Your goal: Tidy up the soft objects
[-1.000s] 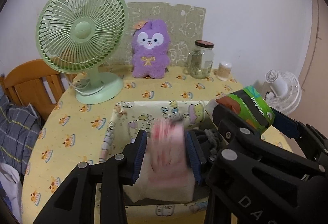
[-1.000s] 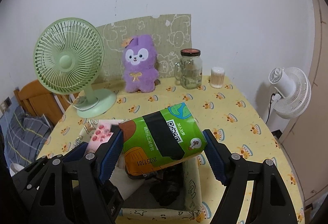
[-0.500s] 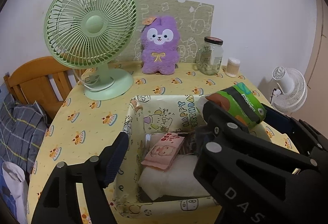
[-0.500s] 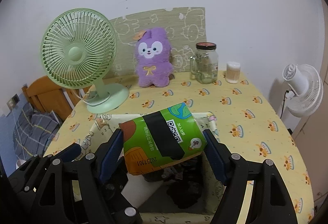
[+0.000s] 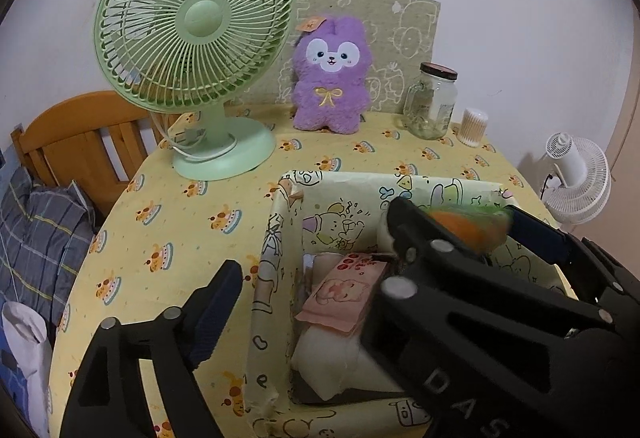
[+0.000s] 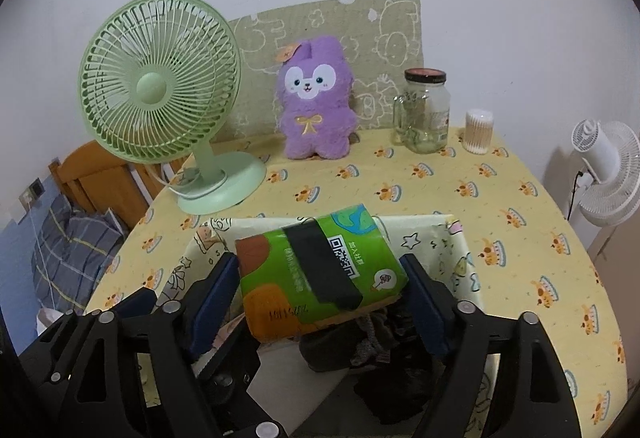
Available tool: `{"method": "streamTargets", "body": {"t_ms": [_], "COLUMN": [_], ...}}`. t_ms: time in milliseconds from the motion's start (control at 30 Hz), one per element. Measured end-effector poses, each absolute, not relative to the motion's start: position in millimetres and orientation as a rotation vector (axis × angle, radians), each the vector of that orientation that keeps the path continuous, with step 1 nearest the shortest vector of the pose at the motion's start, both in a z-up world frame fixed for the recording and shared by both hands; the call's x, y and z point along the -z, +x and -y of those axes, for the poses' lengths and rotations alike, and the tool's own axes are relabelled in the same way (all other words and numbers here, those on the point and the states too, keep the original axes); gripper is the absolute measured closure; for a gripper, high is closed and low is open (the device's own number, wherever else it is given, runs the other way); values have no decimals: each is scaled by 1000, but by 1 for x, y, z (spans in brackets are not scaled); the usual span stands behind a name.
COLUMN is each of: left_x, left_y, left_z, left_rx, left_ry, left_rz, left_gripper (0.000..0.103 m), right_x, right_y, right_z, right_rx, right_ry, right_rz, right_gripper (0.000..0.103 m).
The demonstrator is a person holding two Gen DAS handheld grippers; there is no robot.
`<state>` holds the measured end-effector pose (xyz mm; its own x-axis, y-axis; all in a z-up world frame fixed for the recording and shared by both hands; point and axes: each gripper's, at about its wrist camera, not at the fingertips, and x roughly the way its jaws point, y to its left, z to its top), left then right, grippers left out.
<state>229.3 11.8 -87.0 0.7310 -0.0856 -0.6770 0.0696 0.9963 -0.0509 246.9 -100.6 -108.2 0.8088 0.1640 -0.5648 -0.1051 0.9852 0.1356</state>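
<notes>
The green pack (image 5: 468, 226) is blurred, and dark clothes (image 6: 384, 358) lie perhaps half hidden beneath.

A green fan (image 6: 160, 93), glass jar (image 6: 424, 109) and white fan (image 6: 608, 173) stand around.

The opening of the fabric box (image 6: 460, 258) at lower centre is largely covered by the green tissue pack (image 6: 320, 274) clamped in the right gripper (image 6: 320, 302). Its floor is taken up by a pink packet (image 5: 344, 294) on a white bundle (image 5: 328, 362) at left and dark clothing (image 6: 384, 358) at right. Bare tablecloth (image 6: 440, 189) is left at centre right. The upper edge is lined by the green fan (image 6: 160, 97), purple plush (image 6: 314, 105), jar (image 6: 424, 109) and swab tub (image 6: 478, 129).
</notes>
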Motion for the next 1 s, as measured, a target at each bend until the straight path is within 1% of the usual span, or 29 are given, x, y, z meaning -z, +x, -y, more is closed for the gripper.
{"method": "streamTargets", "body": {"t_ms": [100, 367, 1000], "left_x": [86, 82, 52], "left_y": [228, 220, 176], "left_z": [-11, -7, 14], "left_rx": [87, 93, 101], "left_ry": [-20, -8, 30], "left_rz": [-739, -715, -655], "left_gripper": [14, 9, 4], "right_x": [108, 104, 80], "right_y": [246, 237, 186], "right_z": [100, 103, 125], "right_rx": [-147, -123, -87], "right_ry": [103, 77, 90], "right_rz": [-613, -611, -579], "right_gripper": [10, 9, 8]}}
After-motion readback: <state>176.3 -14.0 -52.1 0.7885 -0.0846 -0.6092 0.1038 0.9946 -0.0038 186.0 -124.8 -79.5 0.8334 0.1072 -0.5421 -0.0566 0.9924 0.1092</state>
